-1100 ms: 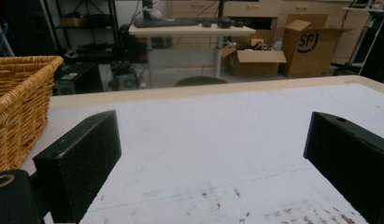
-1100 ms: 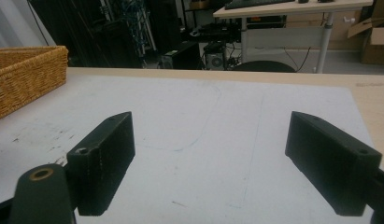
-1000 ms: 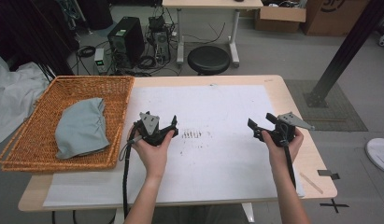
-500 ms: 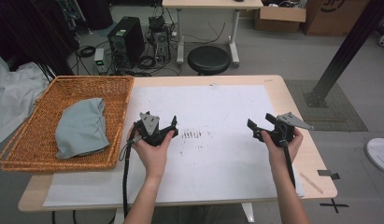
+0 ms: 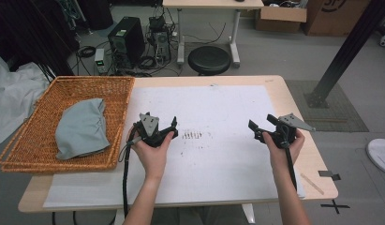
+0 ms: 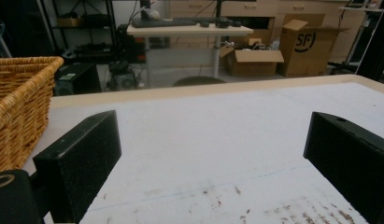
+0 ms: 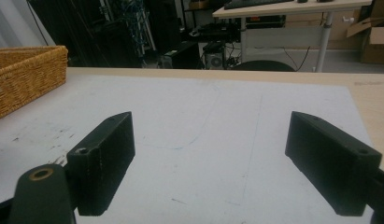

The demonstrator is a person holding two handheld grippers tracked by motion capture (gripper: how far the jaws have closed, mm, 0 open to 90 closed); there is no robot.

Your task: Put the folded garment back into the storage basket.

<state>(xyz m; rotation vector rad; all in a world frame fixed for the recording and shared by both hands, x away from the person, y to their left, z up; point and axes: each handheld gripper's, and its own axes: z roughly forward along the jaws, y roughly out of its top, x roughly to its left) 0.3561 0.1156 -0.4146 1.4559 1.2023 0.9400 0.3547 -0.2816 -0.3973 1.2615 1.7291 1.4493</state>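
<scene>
While both our grippers, left gripper (image 5: 157,132) and right gripper (image 5: 269,131), hover with jaws apart, the grey cloth (image 5: 82,127) lies in the basket (image 5: 35,149) at nine o'clock; we should approach it low and squarely.

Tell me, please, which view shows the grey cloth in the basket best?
The high view: the grey cloth lies fully visible inside the wicker basket. Both gripper views catch only the basket's outer wall, which hides the cloth.

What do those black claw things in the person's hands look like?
Both grippers, left and right, are black, each with two blocky jaws and a grey three-cornered plate on top. A black cable trails from each. The person's forearms are bare, with no sleeves.
</scene>
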